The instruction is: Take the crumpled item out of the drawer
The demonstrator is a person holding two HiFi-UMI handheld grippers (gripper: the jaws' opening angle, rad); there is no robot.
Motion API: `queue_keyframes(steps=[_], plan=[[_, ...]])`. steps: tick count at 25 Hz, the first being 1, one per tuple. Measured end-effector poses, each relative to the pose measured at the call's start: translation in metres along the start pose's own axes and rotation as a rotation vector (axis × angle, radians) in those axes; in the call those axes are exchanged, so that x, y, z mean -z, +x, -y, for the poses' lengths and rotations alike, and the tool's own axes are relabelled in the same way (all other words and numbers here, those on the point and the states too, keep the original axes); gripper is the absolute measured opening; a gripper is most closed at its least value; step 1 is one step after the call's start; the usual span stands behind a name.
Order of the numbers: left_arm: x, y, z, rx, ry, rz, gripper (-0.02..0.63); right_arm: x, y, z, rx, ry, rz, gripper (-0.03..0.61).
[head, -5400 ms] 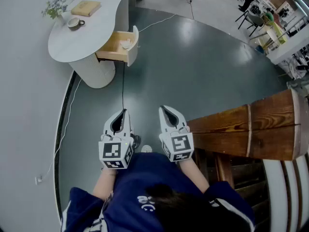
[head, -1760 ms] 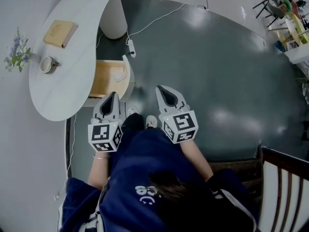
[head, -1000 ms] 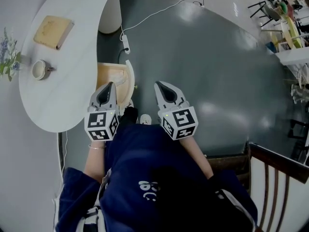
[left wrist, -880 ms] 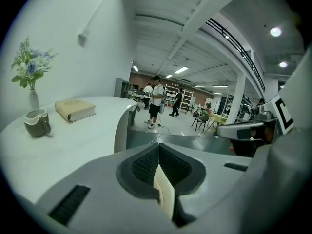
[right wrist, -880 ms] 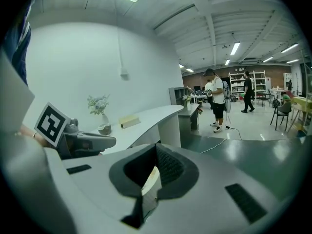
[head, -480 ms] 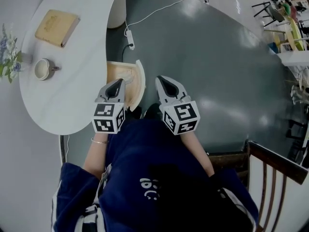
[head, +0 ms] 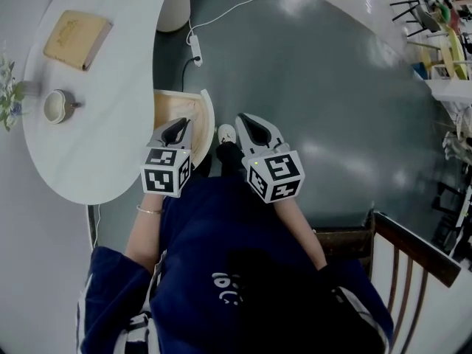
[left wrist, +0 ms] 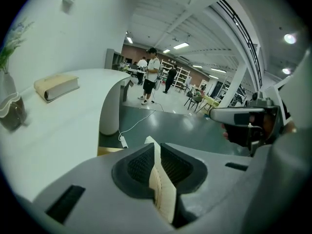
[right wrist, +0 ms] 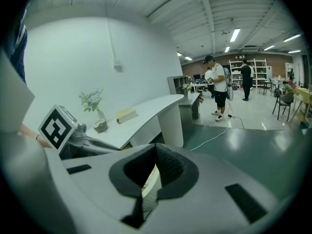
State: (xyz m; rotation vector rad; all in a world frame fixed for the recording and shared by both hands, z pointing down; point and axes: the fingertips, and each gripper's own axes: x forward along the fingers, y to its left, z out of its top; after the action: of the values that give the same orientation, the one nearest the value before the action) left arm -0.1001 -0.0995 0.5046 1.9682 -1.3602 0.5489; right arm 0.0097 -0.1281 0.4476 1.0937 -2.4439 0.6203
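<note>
The wooden drawer stands pulled out of the white rounded table. I cannot make out the crumpled item; my left gripper covers the drawer's near part. My left gripper hangs over that near end with its jaws almost together and just starting to open, nothing between them. In the left gripper view its tips frame the drawer's pale curved front. My right gripper is shut and empty, just right of the drawer front, above the floor.
On the table lie a tan book, a cup and a small vase of flowers. A white power strip with cable lies on the dark floor beyond the drawer. A wooden chair stands at lower right. People stand far off.
The person has walked from across the floor up to the table. The left gripper has come over the open drawer and the right one beside its front.
</note>
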Motion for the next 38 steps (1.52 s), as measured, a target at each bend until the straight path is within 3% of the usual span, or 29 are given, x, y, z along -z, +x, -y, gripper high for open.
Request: queue_keyframes(steps=[7, 19, 23, 28, 30, 35, 38], plan=[[0.010, 0.027, -0.006, -0.049, 0.003, -0.103, 0.139, -0.006, 0.014, 0.028, -0.031, 0.057, -0.030, 0.008], [0.051, 0.083, -0.044, -0.074, 0.027, -0.269, 0.159, 0.030, 0.023, 0.020, -0.122, 0.101, -0.146, 0.008], [0.069, 0.103, -0.049, -0.063, 0.060, -0.336, 0.207, 0.038, 0.023, 0.026, -0.094, 0.111, -0.164, 0.008], [0.090, 0.121, -0.059, -0.061, 0.066, -0.390, 0.212, 0.045, 0.027, 0.031, -0.060, 0.114, -0.177, 0.008], [0.099, 0.128, -0.064, -0.077, 0.094, -0.406, 0.212, 0.048, 0.029, 0.032, -0.051, 0.110, -0.185, 0.008], [0.115, 0.141, -0.071, -0.103, 0.273, -0.440, 0.212, 0.059, 0.030, 0.037, -0.039, 0.119, -0.204, 0.008], [0.122, 0.149, -0.079, -0.093, 0.271, -0.458, 0.212, 0.072, 0.033, 0.038, -0.040, 0.134, -0.232, 0.008]])
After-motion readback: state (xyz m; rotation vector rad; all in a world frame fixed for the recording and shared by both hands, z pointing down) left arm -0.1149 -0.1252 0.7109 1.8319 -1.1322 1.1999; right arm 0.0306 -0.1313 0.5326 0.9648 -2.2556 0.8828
